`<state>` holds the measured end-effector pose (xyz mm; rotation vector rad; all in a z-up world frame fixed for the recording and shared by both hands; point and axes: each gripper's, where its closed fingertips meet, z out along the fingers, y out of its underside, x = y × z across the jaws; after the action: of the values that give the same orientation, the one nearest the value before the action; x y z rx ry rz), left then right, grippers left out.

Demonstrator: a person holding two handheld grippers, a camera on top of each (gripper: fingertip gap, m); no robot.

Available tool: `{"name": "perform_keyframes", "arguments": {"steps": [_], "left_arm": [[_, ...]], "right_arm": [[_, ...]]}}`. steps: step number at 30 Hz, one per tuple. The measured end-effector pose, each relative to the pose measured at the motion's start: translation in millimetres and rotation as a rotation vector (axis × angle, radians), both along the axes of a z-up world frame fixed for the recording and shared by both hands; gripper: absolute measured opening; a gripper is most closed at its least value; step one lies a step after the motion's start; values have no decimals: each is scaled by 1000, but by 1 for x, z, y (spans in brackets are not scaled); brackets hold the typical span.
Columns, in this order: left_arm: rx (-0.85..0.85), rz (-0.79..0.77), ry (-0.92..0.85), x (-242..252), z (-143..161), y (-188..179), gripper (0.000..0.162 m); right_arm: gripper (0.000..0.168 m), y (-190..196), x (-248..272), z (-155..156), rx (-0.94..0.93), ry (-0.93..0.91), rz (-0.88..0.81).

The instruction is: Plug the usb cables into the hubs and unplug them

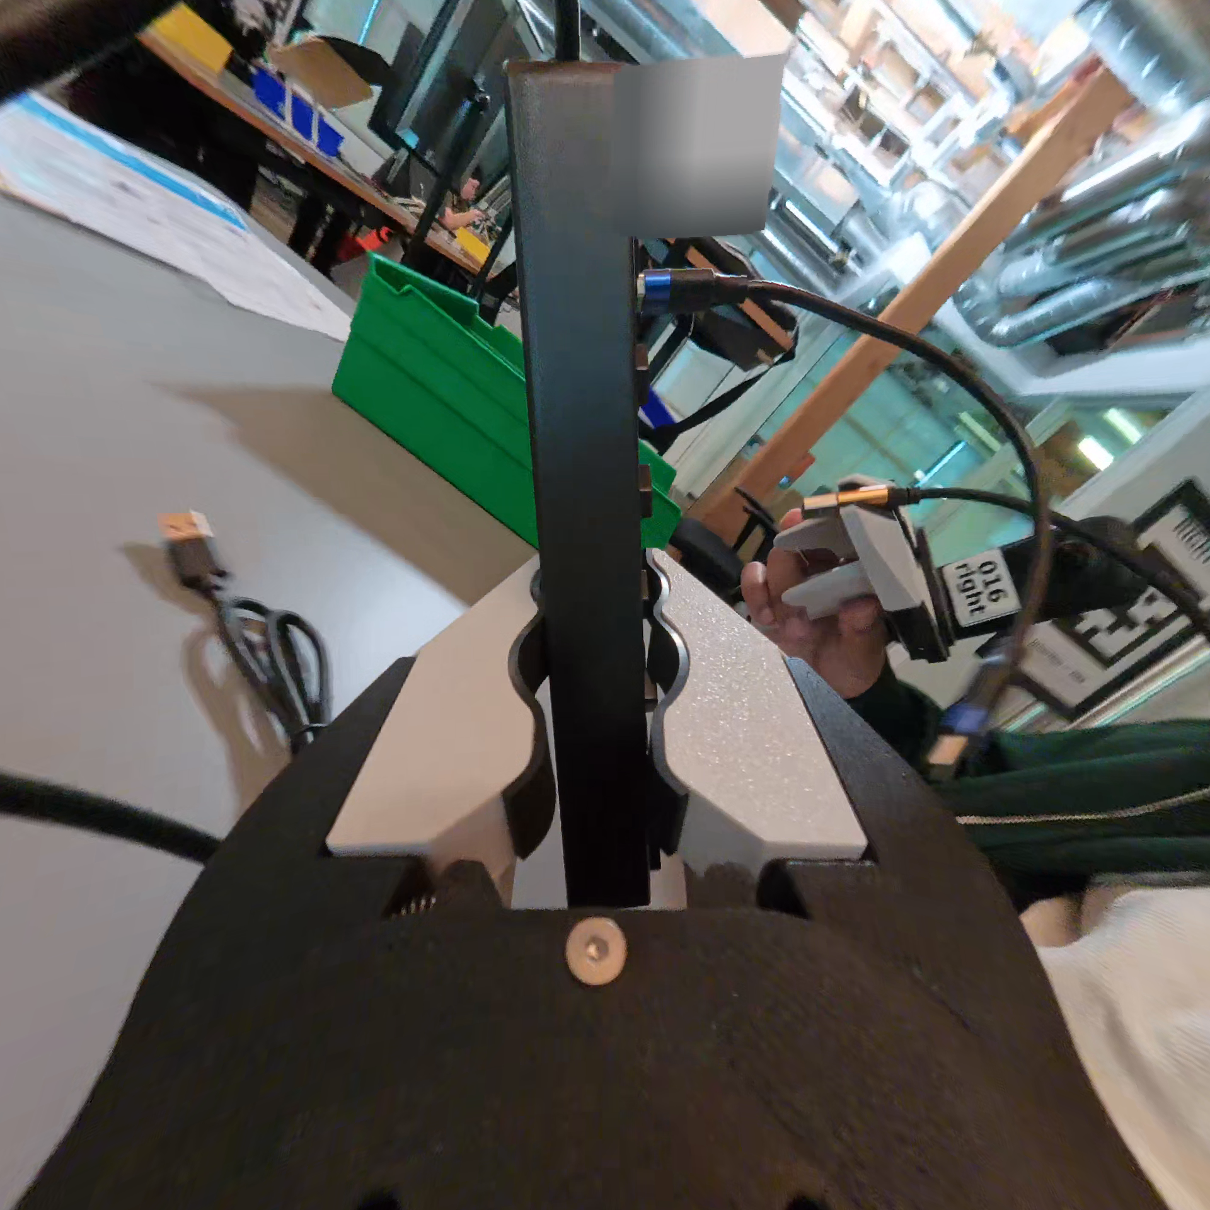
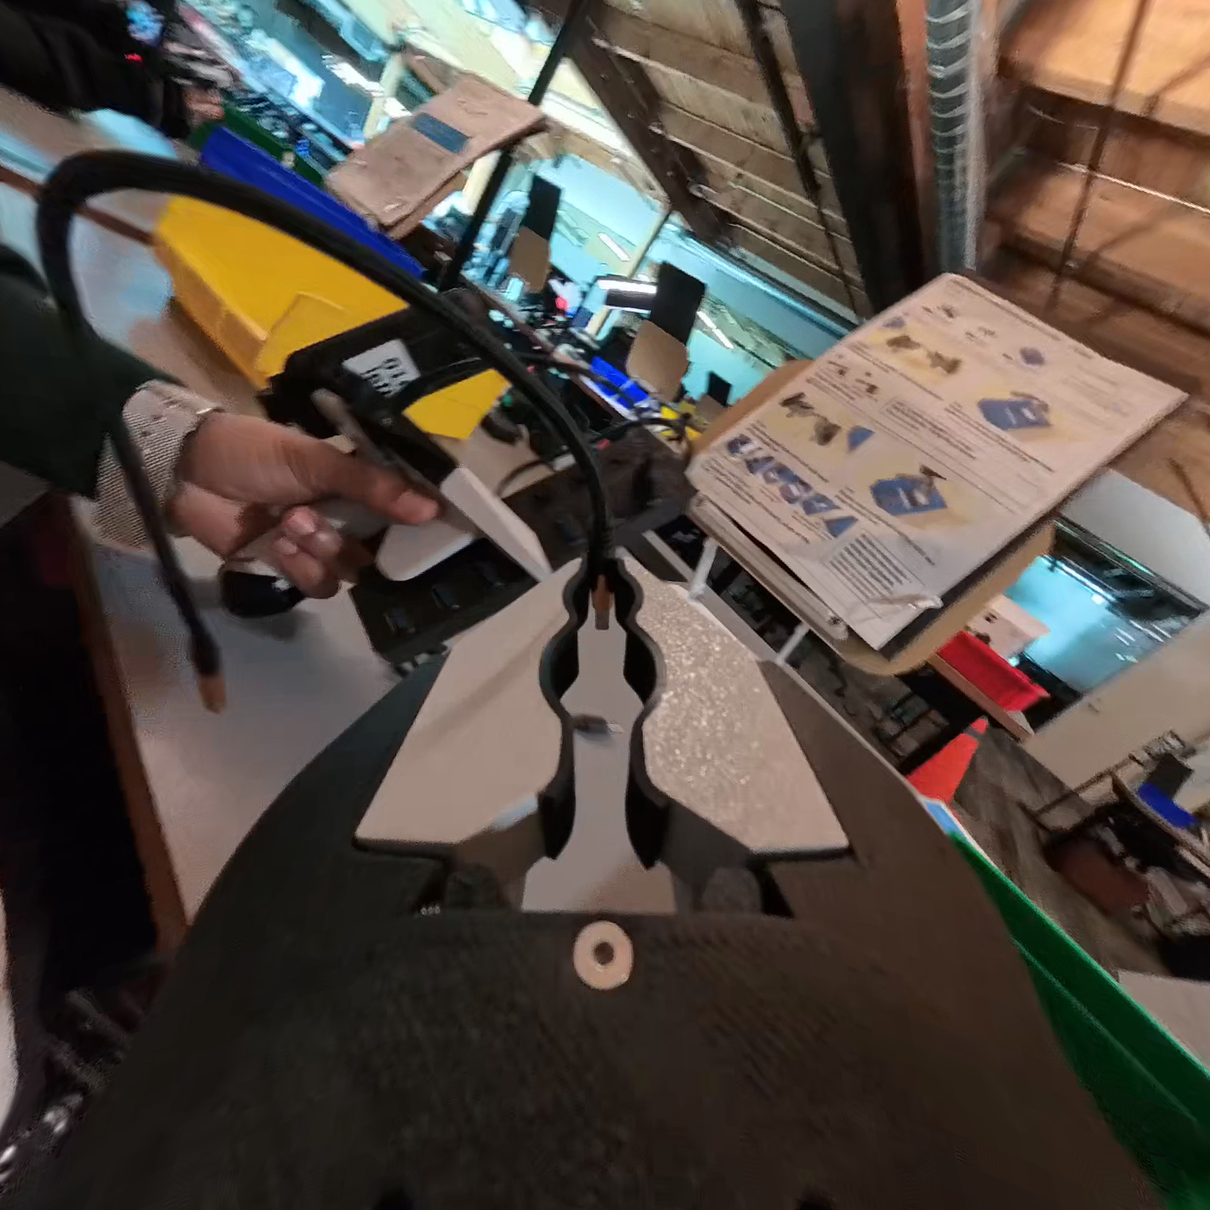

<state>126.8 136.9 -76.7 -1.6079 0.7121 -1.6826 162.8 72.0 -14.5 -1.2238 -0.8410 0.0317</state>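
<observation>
My left gripper (image 1: 592, 576) is shut on a long black USB hub (image 1: 583, 327) and holds it upright above the table. A black cable with a blue-ringed plug (image 1: 681, 291) sits in a port on the hub's right side, near the top. My right gripper (image 2: 601, 576) is shut on the gold plug (image 2: 601, 599) of a black cable. It shows in the left wrist view (image 1: 818, 524) to the right of the hub, apart from it, plug (image 1: 844, 499) pointing toward the ports. In the right wrist view the hub (image 2: 445, 596) and left gripper (image 2: 504, 524) lie ahead-left.
A loose grey USB cable (image 1: 190, 550) lies coiled on the grey table (image 1: 98, 425) at left. A green bin (image 1: 445, 393) stands behind the hub. A cable end (image 2: 209, 681) dangles at left. A yellow bin (image 2: 262, 294) and an instruction sheet (image 2: 916, 445) are beyond.
</observation>
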Motion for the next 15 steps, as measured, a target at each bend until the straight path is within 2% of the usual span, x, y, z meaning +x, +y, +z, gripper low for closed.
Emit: {"name": "perform_keyframes", "arguments": {"steps": [4,9,12,15], "left_arm": [[-95,0,-56,-3,1,8,23],[-113,-24,-62,0,-3,5,23],[-119,-33,-56,2,-5,4,22],[-118,-37,-53,3,-6,3,23]], "right_arm": [[6,9,56,29,35,149,-160],[6,5,179,64,165,271,-559],[6,-8,260,60,211,290,-824],[6,-14,318,38,190,248,-1031]]}}
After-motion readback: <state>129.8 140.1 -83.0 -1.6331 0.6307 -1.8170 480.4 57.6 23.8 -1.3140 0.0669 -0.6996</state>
